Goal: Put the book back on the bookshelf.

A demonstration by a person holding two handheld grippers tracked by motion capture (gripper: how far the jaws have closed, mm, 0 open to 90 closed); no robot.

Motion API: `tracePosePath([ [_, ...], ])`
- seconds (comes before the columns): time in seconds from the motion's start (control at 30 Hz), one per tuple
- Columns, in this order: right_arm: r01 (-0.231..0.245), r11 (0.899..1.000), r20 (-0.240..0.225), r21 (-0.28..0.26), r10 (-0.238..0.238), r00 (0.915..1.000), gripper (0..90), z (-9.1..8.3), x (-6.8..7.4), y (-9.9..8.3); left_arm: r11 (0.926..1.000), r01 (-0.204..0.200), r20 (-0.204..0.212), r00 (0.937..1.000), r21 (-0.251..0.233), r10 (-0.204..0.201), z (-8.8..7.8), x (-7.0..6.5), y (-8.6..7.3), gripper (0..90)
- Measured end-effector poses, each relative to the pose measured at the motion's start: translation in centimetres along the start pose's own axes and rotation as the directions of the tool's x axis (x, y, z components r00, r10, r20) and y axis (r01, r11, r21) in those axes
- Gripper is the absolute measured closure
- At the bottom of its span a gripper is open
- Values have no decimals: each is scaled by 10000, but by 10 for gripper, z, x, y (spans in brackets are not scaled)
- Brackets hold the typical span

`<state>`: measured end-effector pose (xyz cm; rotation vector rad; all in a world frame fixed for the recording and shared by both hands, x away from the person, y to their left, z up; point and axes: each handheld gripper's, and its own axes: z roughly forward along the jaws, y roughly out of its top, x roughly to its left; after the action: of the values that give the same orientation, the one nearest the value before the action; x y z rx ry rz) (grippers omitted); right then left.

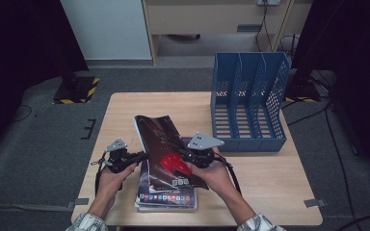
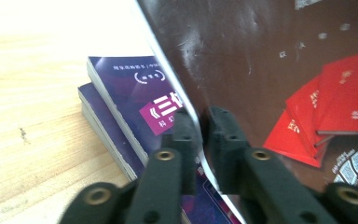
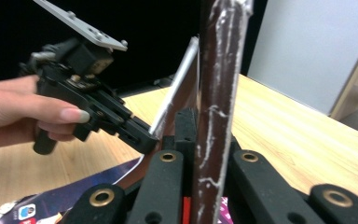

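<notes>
In the high view a thin dark-brown magazine (image 1: 160,139) lies slanted in the lower middle of the frame, raised off a stack of purple books (image 1: 166,196) on the wooden table (image 1: 260,192). Its glossy cover is scuffed and catches the light; a fan of red booklets is printed at its lower right, with small pale text above and a row of small icons near its bottom edge.

The left gripper (image 1: 142,155), at lower left of the high view, has its jaws pinched on the magazine's left edge; in the left gripper view the thin pale edge of the cover (image 2: 200,135) runs down between the two black pads, which press on it from both sides.

The right gripper (image 1: 185,156), in the centre of the high view, grips the magazine's right side over the red print. In the right gripper view the magazine (image 3: 219,70) stands edge-on, a brown strip with white creases, clamped between the closed jaws, and the left gripper (image 3: 144,135) bites the far edge at middle left.

A blue file rack (image 1: 250,96) stands at the upper right of the table, well apart.
</notes>
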<state>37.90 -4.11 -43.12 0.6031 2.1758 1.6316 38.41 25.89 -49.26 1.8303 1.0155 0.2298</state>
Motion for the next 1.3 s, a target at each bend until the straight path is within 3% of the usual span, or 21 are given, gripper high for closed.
tracePosePath([
  [0.2,-34,9996,106,294,31,9999,853,-2,-3,0,9996,-285,-247,9993,-24,285,-4,-6,4,845],
  [0.33,-24,9994,79,338,21,10000,849,-4,-5,3,9983,-324,-397,9987,-475,305,-12,-7,8,852],
  [0.5,66,9999,173,133,-68,9998,842,-5,-4,7,9914,-518,-593,9972,-1199,449,-29,-5,18,859],
  [0.6,76,10000,126,49,-76,9999,836,-3,-6,11,9868,-1002,-1049,9907,-1272,870,-36,-8,27,861],
  [0.87,-9,10000,-46,69,10,10000,810,-2,-6,14,9872,-965,-870,9925,-1269,859,-40,-7,29,864],
  [1.1,-536,9978,-345,392,549,9979,711,5,-9,21,9839,-1068,-692,9928,-1435,977,-42,-11,30,868],
  [1.13,-602,9969,-418,500,623,9972,729,7,-8,21,9840,-1114,-760,9919,-1393,1015,-42,-11,30,868],
  [1.17,-475,9973,-168,563,485,9987,806,9,-7,22,9846,-1082,-759,9922,-1372,984,-42,-10,29,868],
  [1.3,-104,9987,194,490,95,9998,848,10,-5,20,9849,-840,-557,9955,-1512,764,-42,-5,26,851],
])
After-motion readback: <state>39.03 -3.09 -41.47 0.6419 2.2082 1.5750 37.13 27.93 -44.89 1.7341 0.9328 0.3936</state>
